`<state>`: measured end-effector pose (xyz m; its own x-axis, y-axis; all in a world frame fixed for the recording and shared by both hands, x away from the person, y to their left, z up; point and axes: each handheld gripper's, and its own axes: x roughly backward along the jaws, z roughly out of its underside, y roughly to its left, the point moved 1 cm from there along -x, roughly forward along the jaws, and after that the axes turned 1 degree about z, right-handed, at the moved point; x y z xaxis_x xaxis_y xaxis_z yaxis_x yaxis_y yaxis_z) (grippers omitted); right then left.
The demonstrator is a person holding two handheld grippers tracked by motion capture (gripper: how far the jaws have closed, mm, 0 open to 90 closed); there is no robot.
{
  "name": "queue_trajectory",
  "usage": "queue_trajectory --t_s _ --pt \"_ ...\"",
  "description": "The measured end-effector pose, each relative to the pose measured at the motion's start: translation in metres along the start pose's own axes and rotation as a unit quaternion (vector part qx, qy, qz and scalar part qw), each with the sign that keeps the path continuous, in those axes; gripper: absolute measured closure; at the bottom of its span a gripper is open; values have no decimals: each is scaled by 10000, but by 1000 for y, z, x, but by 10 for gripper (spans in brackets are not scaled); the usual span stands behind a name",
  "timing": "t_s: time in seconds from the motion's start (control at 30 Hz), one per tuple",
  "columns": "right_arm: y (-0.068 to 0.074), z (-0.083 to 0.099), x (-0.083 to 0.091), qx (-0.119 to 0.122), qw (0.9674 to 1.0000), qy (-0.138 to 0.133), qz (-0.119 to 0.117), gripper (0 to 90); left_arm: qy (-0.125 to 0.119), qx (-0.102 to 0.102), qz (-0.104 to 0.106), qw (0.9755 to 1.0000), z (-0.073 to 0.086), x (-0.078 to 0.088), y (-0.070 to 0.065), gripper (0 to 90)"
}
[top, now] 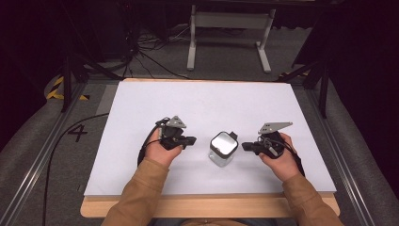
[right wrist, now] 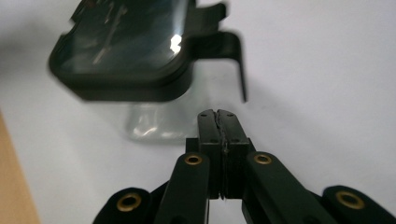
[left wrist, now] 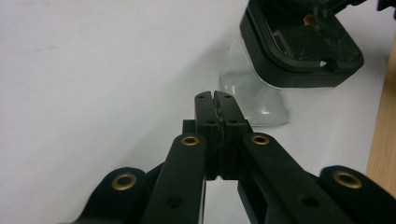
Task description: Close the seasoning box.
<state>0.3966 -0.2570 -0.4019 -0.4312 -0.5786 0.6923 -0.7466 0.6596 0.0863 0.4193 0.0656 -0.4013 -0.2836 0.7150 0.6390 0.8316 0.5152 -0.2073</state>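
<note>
A clear square container [top: 222, 149] with a black-rimmed lid stands upright on the white mat between my two grippers. My left gripper [top: 190, 140] lies just left of it, pointing at it, jaws pressed together on nothing. The left gripper view shows the container [left wrist: 280, 60] close ahead of the gripper [left wrist: 215, 95]. My right gripper [top: 244, 146] sits just right of the container, also shut and empty. Ahead of the gripper [right wrist: 217, 113] in the right gripper view, the lid [right wrist: 126, 51] has a black clip hanging down its side. Neither gripper touches the container.
The white mat [top: 202, 103] covers most of a wooden table, whose bare edge [top: 207, 205] runs along the near side. Metal rails flank the table. A white frame [top: 230, 28] and cables sit on the floor beyond.
</note>
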Motion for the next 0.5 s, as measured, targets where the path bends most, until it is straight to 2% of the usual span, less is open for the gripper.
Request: queue_trajectory --t_s 0.07,0.13,0.17,0.2,0.33,0.4,0.5 --pt "10 6 -4 46 9999 120 -105 900 50 -15 95 9999 -3 -10 -1 899" --pt "23 13 -12 194 9992 345 -96 900 188 -133 158 9996 -8 -20 -1 899" --pt "28 15 -15 230 9989 400 -110 900 244 -213 189 9993 -11 -24 -1 899" --pt "32 16 -16 233 9989 402 -101 900 218 -211 227 9993 -11 -27 -1 899" --pt "39 18 -19 228 9989 396 -69 900 386 -282 334 9983 -15 -40 0 899" --pt "41 20 -20 209 9990 398 5 900 393 -351 369 9979 -16 -47 0 899" --pt "38 22 -19 27 9995 298 50 900 506 -460 353 9970 -17 -52 -3 898"
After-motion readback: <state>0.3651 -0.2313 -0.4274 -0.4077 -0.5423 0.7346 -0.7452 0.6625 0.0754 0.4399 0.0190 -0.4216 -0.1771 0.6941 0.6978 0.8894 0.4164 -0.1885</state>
